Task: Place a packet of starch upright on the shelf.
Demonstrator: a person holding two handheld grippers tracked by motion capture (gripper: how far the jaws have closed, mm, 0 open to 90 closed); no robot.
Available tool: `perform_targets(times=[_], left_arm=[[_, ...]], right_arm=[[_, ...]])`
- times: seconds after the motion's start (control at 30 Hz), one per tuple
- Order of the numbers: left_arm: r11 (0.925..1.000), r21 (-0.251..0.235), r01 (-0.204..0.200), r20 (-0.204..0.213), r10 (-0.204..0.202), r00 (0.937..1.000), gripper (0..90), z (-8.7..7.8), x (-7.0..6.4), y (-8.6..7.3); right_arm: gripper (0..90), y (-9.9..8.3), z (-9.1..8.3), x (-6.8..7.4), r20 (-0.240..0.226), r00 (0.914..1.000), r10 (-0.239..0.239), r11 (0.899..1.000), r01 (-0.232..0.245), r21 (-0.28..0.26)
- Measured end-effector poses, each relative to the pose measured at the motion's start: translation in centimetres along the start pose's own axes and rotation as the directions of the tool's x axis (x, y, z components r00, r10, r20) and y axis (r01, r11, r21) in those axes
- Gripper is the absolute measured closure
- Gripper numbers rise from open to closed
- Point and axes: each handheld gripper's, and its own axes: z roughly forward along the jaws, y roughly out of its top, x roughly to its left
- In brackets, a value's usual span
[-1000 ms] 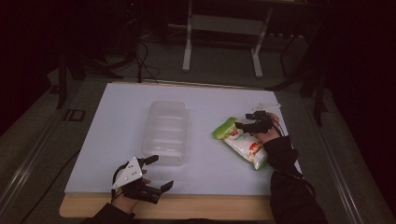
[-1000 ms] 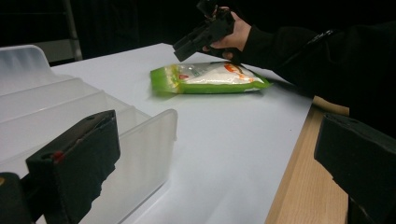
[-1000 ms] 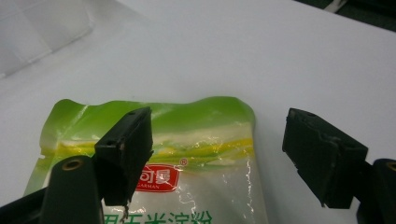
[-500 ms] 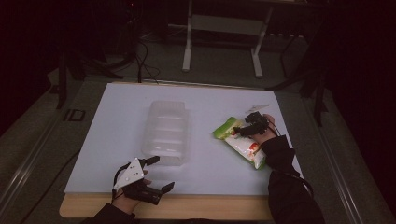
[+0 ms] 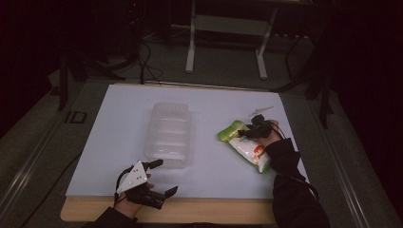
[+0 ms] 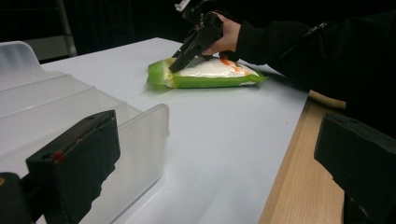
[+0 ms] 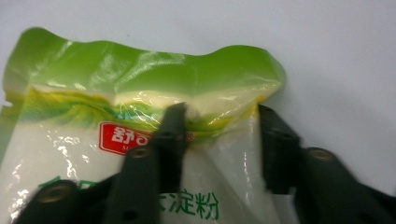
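A green and white food bag [image 5: 247,147] lies flat on the right of the white mat [image 5: 114,128]. My right gripper [image 5: 245,133] rests on the bag's green top end. In the right gripper view its jaws pinch a puckered fold of the bag [image 7: 140,79] between them, gripper [image 7: 224,135] shut on it. The left gripper view shows the same bag [image 6: 210,77] with the right gripper [image 6: 176,66] pressed onto it. My left gripper [image 5: 164,177] stands open near the front edge, just in front of a clear plastic container [image 5: 168,135]; its jaws [image 6: 219,154] hold nothing, and the container's corner [image 6: 46,98] sits by one jaw.
A wooden table edge [image 5: 214,211] runs along the front. A small clear scrap [image 5: 260,110] lies behind the bag. White metal frame legs [image 5: 191,42] stand on the floor beyond the table. Bare mat lies between container and bag.
My right gripper has moved left from the bag's far side onto its green top end and closed on it. The left gripper has stayed put.
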Motion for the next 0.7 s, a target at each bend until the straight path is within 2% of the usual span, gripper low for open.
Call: perform_targets(times=[0.1,0.2,0.37,0.43,0.5,0.57,0.7], left_arm=[[1.0,0.001,-0.002,-0.001,0.002,1.0,0.7,0.0,0.0,0.0],[1.0,0.001,-0.002,-0.002,0.002,1.0,0.7,0.0,0.0,0.0],[1.0,0.001,-0.002,-0.003,0.002,1.0,0.7,0.0,0.0,0.0],[1.0,0.001,-0.003,-0.004,0.003,1.0,0.7,-0.1,0.0,0.0],[1.0,0.0,-0.005,-0.004,0.005,1.0,0.7,-0.1,0.0,0.1],[1.0,0.0,-0.005,-0.004,0.005,1.0,0.7,0.0,0.0,0.1],[1.0,0.0,-0.006,-0.005,0.006,1.0,0.7,0.0,0.0,0.0]], right_arm=[[77.9,0.0,0.0,0.3,0.023,0.9997,-0.013,1.0,0.013,0.006],[86.5,0.0,-0.2,0.3,0.032,0.9993,0.018,1.0,-0.018,0.004],[87.8,0.1,-0.8,0.3,0.025,0.9974,0.068,0.997,-0.068,-0.023],[87.9,0.1,-1.3,0.3,0.022,0.997,0.074,0.996,-0.073,-0.041],[88.0,0.2,-1.9,0.3,0.003,0.9961,0.088,0.994,-0.088,-0.067],[88.6,0.2,-2.8,0.4,-0.012,0.9957,0.092,0.991,-0.093,-0.092],[88.6,0.0,-4.4,1.0,-0.008,0.9967,0.08,0.986,-0.081,-0.144]])
